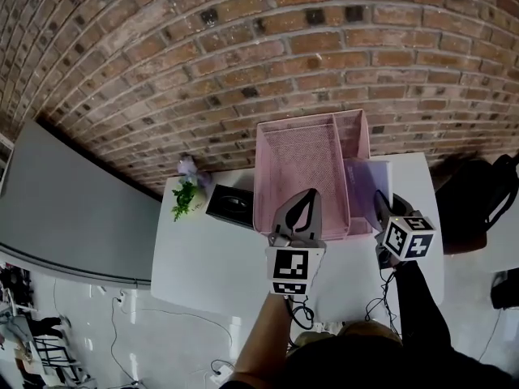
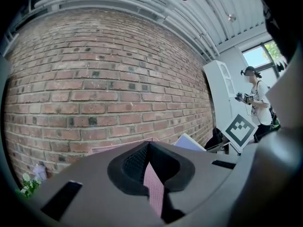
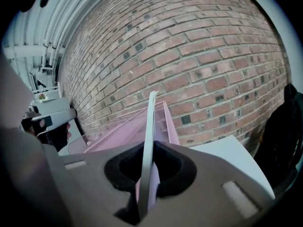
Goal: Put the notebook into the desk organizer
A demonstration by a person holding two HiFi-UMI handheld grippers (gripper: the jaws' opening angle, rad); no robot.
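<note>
The thin lavender notebook (image 3: 151,126) stands on edge, clamped in the right gripper (image 3: 147,174), beside the pink mesh desk organizer (image 1: 302,164), whose front wall the left gripper (image 1: 298,211) pinches.

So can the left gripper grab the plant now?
Probably not yet. The left gripper is shut on the organizer wall, so it would have to let go first. After that, the way over the table to the plant looks open.
</note>
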